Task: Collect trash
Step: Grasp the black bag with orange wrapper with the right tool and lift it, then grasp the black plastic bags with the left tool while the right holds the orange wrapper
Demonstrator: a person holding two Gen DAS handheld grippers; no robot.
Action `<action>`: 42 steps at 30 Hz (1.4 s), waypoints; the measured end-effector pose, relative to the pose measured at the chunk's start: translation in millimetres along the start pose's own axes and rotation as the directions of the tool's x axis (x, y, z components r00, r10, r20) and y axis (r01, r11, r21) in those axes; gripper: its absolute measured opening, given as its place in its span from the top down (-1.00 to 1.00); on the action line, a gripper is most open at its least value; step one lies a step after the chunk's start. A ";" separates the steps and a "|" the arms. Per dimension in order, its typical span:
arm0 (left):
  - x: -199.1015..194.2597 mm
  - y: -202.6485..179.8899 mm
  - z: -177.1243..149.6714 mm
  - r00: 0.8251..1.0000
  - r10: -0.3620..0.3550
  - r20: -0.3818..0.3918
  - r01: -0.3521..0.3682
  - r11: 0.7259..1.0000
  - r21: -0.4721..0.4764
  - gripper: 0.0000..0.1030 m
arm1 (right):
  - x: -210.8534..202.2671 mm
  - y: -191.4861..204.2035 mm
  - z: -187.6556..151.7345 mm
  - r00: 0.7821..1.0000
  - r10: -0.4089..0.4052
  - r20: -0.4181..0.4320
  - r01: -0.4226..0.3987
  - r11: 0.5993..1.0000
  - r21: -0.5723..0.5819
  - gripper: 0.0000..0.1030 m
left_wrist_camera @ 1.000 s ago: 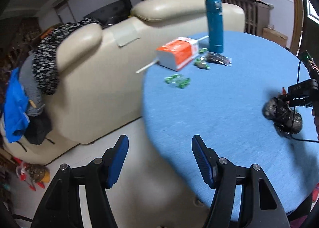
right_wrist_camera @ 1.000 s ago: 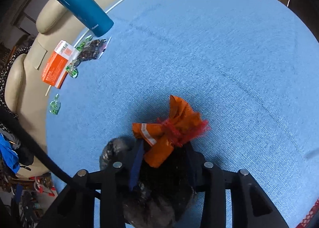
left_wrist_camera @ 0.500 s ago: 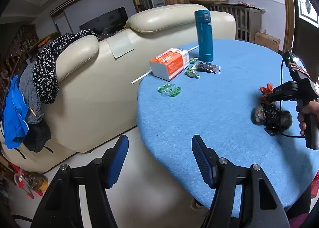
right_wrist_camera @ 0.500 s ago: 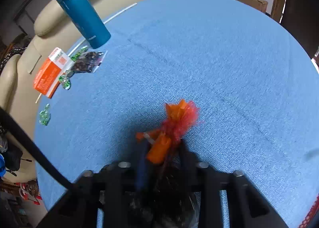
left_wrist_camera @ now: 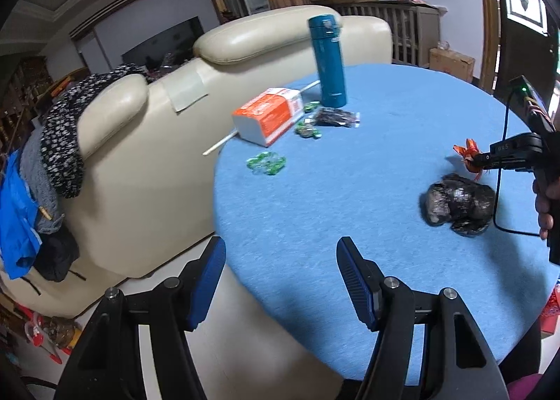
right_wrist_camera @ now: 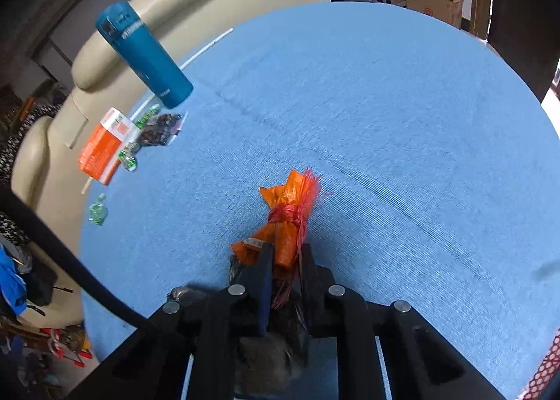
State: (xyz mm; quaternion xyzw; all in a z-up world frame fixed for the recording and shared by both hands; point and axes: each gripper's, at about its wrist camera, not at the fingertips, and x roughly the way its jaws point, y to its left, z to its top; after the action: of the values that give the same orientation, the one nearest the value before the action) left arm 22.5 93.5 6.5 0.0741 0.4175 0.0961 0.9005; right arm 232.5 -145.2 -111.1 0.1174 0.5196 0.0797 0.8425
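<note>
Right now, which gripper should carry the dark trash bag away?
Right. The right gripper is already shut on the bag's orange tied neck, with the dark trash bag hanging below it. The left gripper is open, empty, back at the table's edge.

The left wrist view looks from beyond the near rim of the blue surface (left_wrist_camera: 315, 190), angled down and across it toward the teal bottle (left_wrist_camera: 328, 60) and the sofa (left_wrist_camera: 147, 162) behind. The right wrist view hangs close above the same surface, looking steeply down. Both share the bottle and the orange box (right_wrist_camera: 103, 151) beside it.
</note>
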 end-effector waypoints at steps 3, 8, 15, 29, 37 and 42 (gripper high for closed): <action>7.4 -15.7 7.5 0.997 -0.070 -0.017 0.070 0.998 0.007 -0.29 | -14.1 -13.0 -10.0 0.999 0.041 0.022 -0.042 0.999 0.017 0.70; 23.4 -49.9 20.1 0.985 -0.163 -0.049 0.165 0.986 0.036 -0.29 | -27.4 -52.8 -28.1 0.989 0.145 0.011 -0.145 0.986 0.085 0.67; 51.4 -96.2 41.6 0.940 -0.311 -0.141 0.317 0.948 0.027 -0.29 | -42.6 -87.6 -34.2 0.984 0.160 0.076 -0.169 0.978 0.121 -0.31; 96.7 -152.9 73.6 0.867 -0.443 -0.229 0.486 0.854 0.186 -0.29 | -1.3 -65.4 -31.8 0.992 0.125 0.013 -0.124 0.989 -0.086 0.41; 111.7 -182.4 79.9 0.777 -0.568 -0.270 0.626 0.660 0.416 -0.45 | -19.1 -96.2 -46.9 0.987 0.153 0.045 -0.153 0.988 -0.002 0.64; 127.1 -212.4 80.8 0.703 -0.600 -0.381 0.699 0.488 0.522 -0.45 | -35.6 -115.4 -64.0 0.987 0.159 0.039 -0.161 0.985 0.068 0.64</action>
State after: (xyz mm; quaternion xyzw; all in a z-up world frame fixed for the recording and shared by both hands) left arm 188.5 -87.0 -81.0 0.2015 0.4856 -0.3925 0.7547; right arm 160.7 -257.7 -140.7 0.1899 0.4967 0.1266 0.8374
